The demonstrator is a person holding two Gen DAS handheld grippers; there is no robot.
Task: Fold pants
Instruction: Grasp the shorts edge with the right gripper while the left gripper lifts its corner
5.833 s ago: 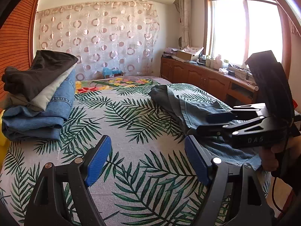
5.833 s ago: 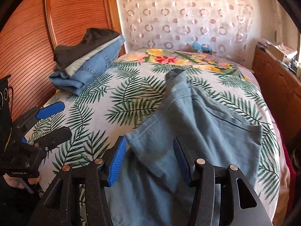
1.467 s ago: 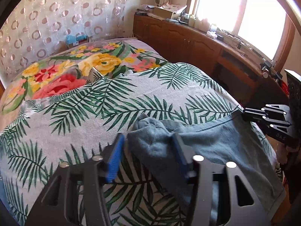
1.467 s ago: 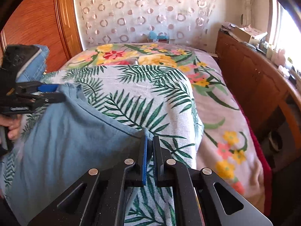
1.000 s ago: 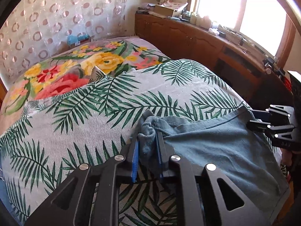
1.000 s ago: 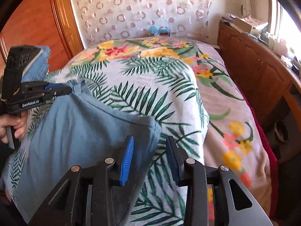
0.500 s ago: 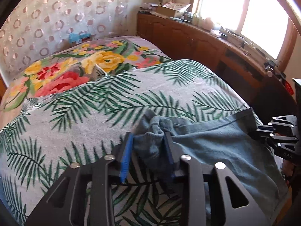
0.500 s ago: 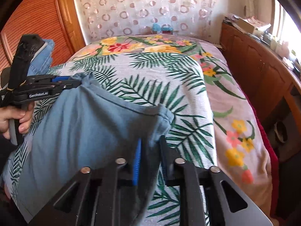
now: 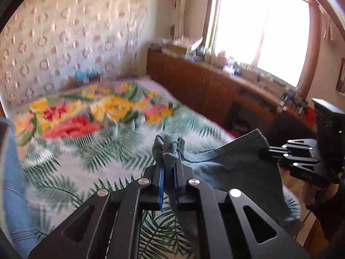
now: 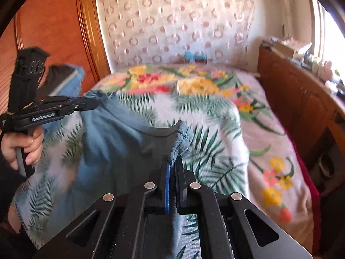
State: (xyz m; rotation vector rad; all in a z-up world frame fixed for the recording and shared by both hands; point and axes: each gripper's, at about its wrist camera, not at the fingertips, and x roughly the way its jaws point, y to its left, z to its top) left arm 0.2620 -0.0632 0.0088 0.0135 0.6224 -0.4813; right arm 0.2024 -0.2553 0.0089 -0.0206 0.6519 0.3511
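Since a moment ago we have lifted both corners of the pants off the bed, where earlier the cloth lay flat on the leaf-print cover and our jaws stood wider around it. Both sets of jaws have just been closing, and each now pinches cloth: our left gripper is clamped on a bunched wad of blue-grey fabric that pokes up past its blue pads, and our right gripper is clamped on the opposite corner, a small hemmed fold standing above its tips. In the right wrist view we also see our left hand wrapped round the handle of its tool. We judge that we are at the lift that begins a fold, with one edge raised and stretched between the two grips while the rest of the garment trails down onto the bed near its front edge. Next we would need to carry both corners together over the lying part, keeping the edge taut and level so the layers meet squarely, and release only once the cloth rests flat. The pants look soft and limp, a faded blue-grey with a darker seam along the raised edge, sagging in a shallow curve between our grips. A stack of folded clothes sits at the far left by the wooden wall.
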